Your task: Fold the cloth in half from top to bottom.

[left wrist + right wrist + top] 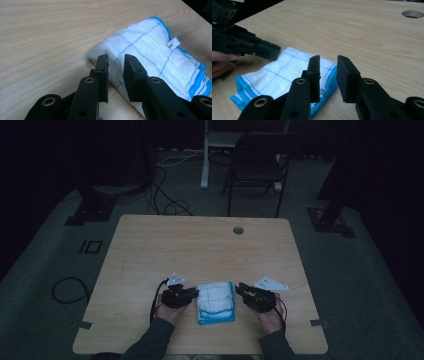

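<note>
With the folded cloth point(216, 302) lying at the desk's point(200, 245) near edge between us, our left gripper point(116, 61) and right gripper point(328, 62) both narrowly open and empty, we should pinch each side edge squarely before lifting

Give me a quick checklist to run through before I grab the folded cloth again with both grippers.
1. Folded cloth lies flat on the table: ok.
2. Left gripper jaws apart, nothing pinched: ok.
3. Right gripper jaws apart, nothing pinched: ok.
4. Grippers flank the cloth on opposite sides: ok.
5. Left gripper lined up over the cloth's edge: ok.
6. Right gripper's jaws low enough to catch the blue edge: cannot tell.
</note>
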